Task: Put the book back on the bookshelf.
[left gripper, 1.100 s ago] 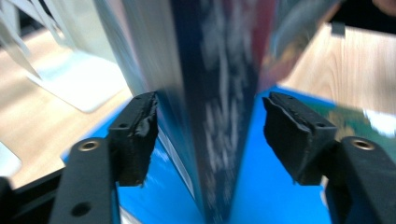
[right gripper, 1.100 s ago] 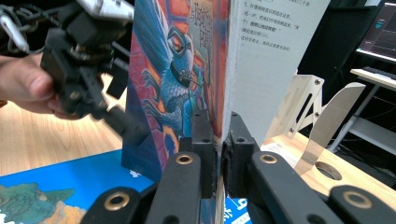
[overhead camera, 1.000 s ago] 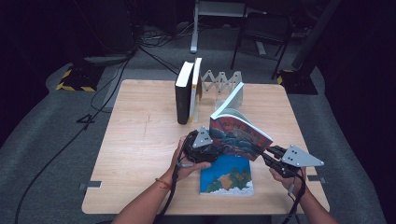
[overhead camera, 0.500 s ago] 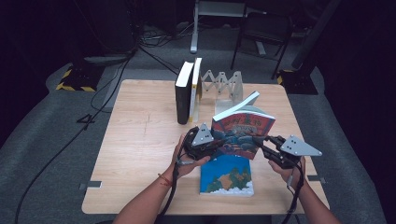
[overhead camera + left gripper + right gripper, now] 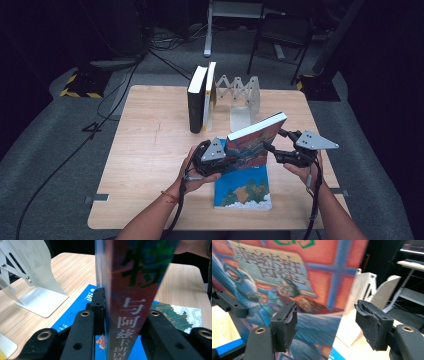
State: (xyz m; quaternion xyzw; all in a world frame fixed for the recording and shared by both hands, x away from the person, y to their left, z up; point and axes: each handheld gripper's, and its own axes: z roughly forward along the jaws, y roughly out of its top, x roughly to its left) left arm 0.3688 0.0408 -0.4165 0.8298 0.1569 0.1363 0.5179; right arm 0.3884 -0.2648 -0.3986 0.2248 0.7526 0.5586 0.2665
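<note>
The left claw [image 5: 227,159] is clamping the red book [image 5: 252,142] by its spine above the blue book [image 5: 243,189], while the right claw [image 5: 272,148], jaws just opening, is standing wide around its far edge. She's wanting it held upright, I'd say, heading for the bookend rack [image 5: 240,100] at the desk's [image 5: 150,150] back.

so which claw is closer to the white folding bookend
Right. The right claw hangs open beside the raised red book's far edge, just in front of the white folding bookend. The left claw grips the book's spine, farther back.

raised book [image 5: 252,142] above flat book [image 5: 243,189], bookend [image 5: 244,102] behind
</note>
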